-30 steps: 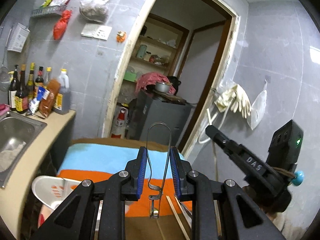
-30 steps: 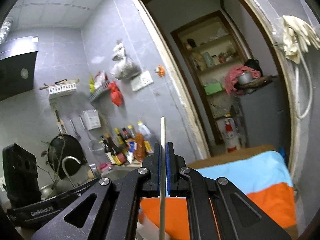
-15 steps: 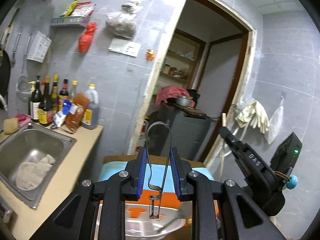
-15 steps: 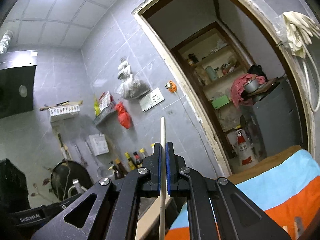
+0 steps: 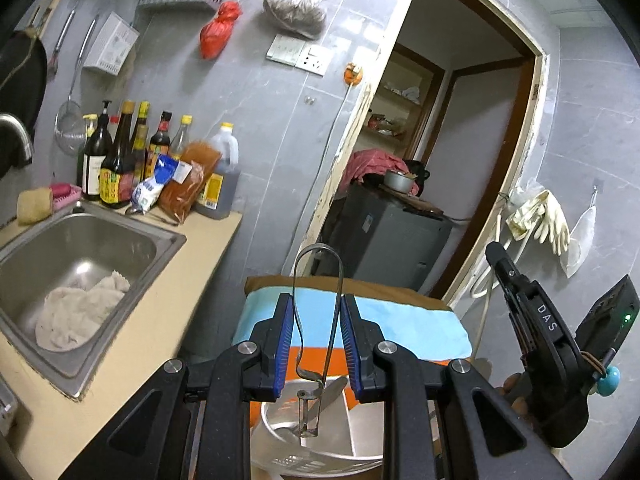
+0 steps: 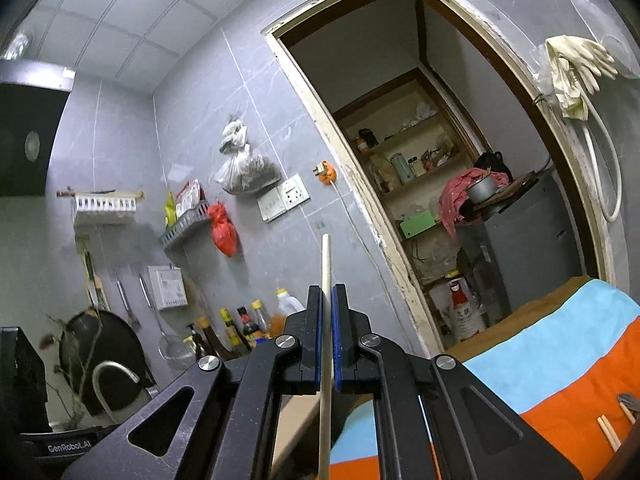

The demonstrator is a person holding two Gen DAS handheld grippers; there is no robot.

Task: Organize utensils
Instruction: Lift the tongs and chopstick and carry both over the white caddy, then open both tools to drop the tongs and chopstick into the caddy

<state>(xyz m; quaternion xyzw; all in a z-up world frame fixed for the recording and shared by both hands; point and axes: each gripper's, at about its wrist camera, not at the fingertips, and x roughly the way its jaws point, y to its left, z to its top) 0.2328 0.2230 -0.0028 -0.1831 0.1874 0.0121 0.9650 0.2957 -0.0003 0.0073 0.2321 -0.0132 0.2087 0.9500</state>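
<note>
My left gripper [image 5: 317, 312] is shut on a bent-wire metal peeler [image 5: 316, 280], held upright above a round metal basin [image 5: 360, 446] that holds a spoon-like utensil. My right gripper [image 6: 327, 300] is shut on a pale wooden chopstick [image 6: 326, 264] that stands upright between its blue pads. The right gripper also shows in the left wrist view [image 5: 532, 320], raised at the right. More chopsticks [image 6: 608, 432] lie on the orange and blue cloth [image 6: 560, 352] at the lower right.
A steel sink [image 5: 80, 256] with a rag is on the left, in a beige counter [image 5: 160, 320]. Sauce bottles [image 5: 132, 160] stand behind it. A doorway [image 5: 420, 160] with a grey cabinet is ahead. Rubber gloves [image 5: 540, 216] hang on the right wall.
Both views have swung left and up: the sink and counter have come into the left wrist view, and the metal basin now shows under the peeler. Both grips are unchanged.
</note>
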